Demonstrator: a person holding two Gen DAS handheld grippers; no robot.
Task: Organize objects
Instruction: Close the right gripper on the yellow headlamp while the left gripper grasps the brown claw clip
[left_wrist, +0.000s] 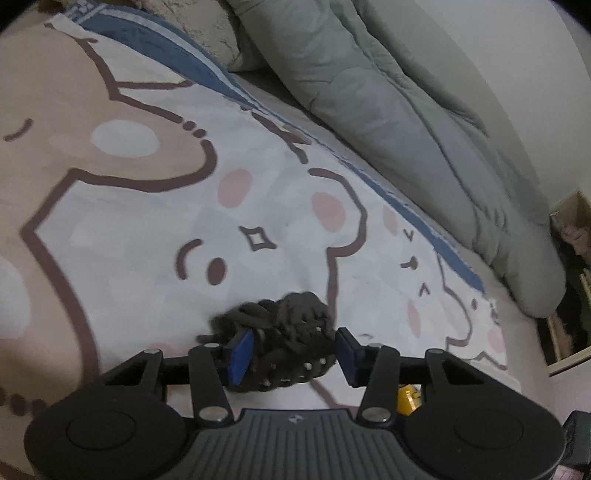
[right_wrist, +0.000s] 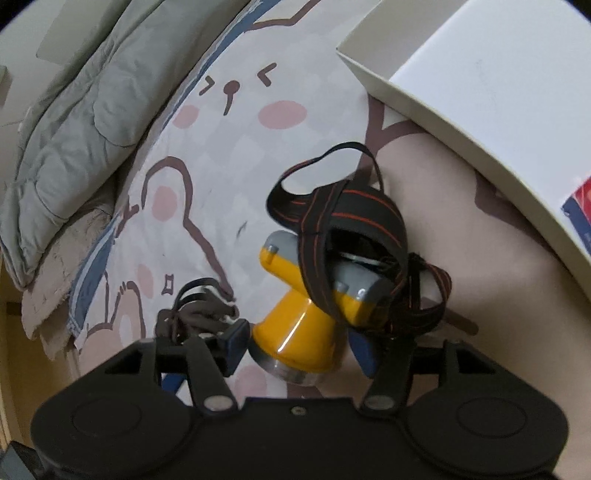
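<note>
Left wrist view: my left tongs straddle the dark knitted bundle on the bed, pads not pressing. Right tongs stand spread around the yellow headlamp (grip pending). Next, I'd close both, then lift.

Between the blue-padded jaws lie a dark brown knitted glove and a yellow-and-grey headlamp with black, red-striped straps, beyond them a cartoon-bear bedsheet in pink, white and brown, and a grey-green quilt.
</note>
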